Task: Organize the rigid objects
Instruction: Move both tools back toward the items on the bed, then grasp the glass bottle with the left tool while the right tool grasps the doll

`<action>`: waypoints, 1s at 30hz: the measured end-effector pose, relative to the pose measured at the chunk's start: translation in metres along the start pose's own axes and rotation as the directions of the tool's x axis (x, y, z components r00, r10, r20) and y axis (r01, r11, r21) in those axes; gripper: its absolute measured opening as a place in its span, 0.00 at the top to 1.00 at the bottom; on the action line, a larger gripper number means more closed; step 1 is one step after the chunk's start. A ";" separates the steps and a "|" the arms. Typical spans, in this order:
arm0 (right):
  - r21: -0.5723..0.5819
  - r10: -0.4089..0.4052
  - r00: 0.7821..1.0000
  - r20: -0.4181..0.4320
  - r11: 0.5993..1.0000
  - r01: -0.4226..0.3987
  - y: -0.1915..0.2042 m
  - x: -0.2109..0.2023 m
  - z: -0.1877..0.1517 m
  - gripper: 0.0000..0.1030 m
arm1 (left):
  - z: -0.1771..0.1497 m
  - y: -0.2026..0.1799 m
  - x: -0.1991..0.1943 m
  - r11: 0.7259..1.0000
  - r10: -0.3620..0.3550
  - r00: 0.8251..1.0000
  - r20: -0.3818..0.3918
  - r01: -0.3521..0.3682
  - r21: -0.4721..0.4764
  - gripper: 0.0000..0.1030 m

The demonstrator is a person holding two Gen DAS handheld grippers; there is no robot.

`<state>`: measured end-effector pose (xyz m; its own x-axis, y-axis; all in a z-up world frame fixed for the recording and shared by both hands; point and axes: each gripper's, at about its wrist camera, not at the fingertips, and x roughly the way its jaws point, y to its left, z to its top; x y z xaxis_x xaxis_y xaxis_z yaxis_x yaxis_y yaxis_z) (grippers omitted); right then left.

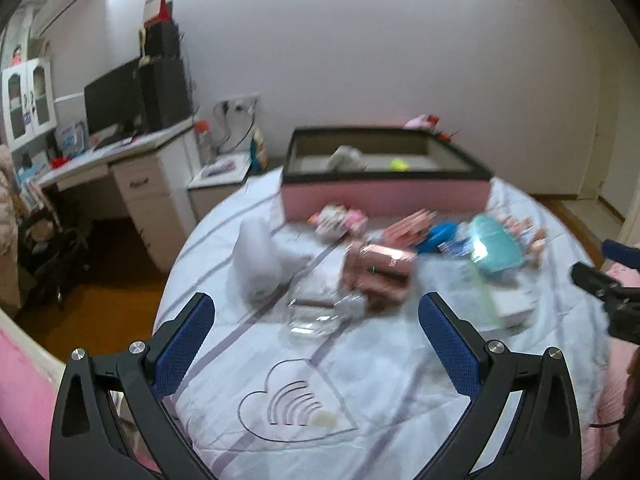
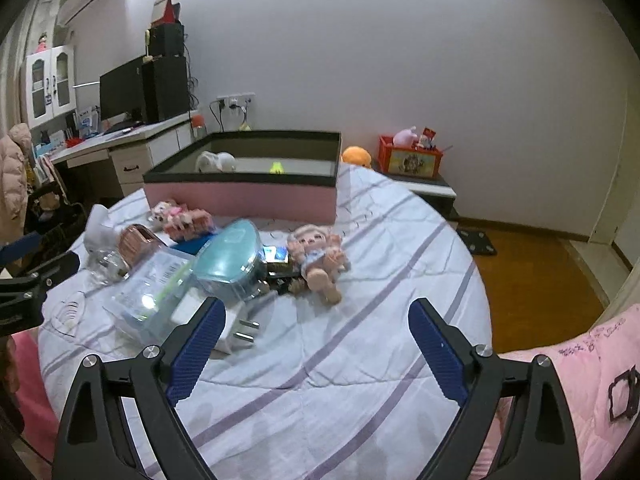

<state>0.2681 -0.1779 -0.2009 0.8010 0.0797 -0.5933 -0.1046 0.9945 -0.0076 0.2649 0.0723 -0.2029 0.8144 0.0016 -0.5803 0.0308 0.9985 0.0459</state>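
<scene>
A pile of small objects lies on the striped bed cover (image 2: 360, 360): a teal case (image 2: 232, 256), a clear plastic box (image 2: 156, 296), a white plug (image 2: 236, 328), a doll (image 2: 320, 260), a pink-brown pouch (image 1: 380, 276) and a white rolled item (image 1: 258, 268). Behind them stands a pink box with a dark rim (image 2: 248, 196), holding a white thing and a small yellow one. My left gripper (image 1: 316, 320) hangs open above the cover, short of the pouch. My right gripper (image 2: 316, 324) is open too, its left finger beside the plug. Nothing is held.
A desk with a monitor (image 2: 124, 92) and drawers stands at the left. A red box of toys (image 2: 412, 156) sits on a low stand at the far right. Pink bedding (image 2: 580, 380) lies at the right edge. Wooden floor shows beyond the bed.
</scene>
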 end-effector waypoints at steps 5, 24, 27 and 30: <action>0.016 -0.008 0.999 -0.038 1.000 0.009 -0.006 0.018 -0.003 0.08 | -0.006 0.009 0.029 1.000 0.028 0.997 -0.075 -0.028 -0.006 0.00; 0.074 -0.008 0.989 -0.145 0.997 0.019 -0.025 0.064 0.003 0.08 | 0.005 0.001 0.079 0.995 -0.102 0.970 -0.219 0.104 -0.002 0.35; 0.069 -0.022 0.987 -0.157 0.997 0.033 -0.028 0.069 0.006 0.08 | 0.004 0.000 0.077 0.995 -0.101 0.973 -0.209 0.103 -0.004 0.37; 0.055 -0.027 0.985 -0.168 0.998 0.036 -0.028 0.076 0.011 0.08 | 0.004 0.003 0.076 0.994 -0.109 0.972 -0.208 0.109 -0.012 0.38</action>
<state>0.3384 -0.1993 -0.2368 0.6934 0.0405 -0.7194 -0.0431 0.9990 0.0147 0.3286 0.0750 -0.2436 0.6677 -0.0961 -0.7382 0.1124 0.9933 -0.0276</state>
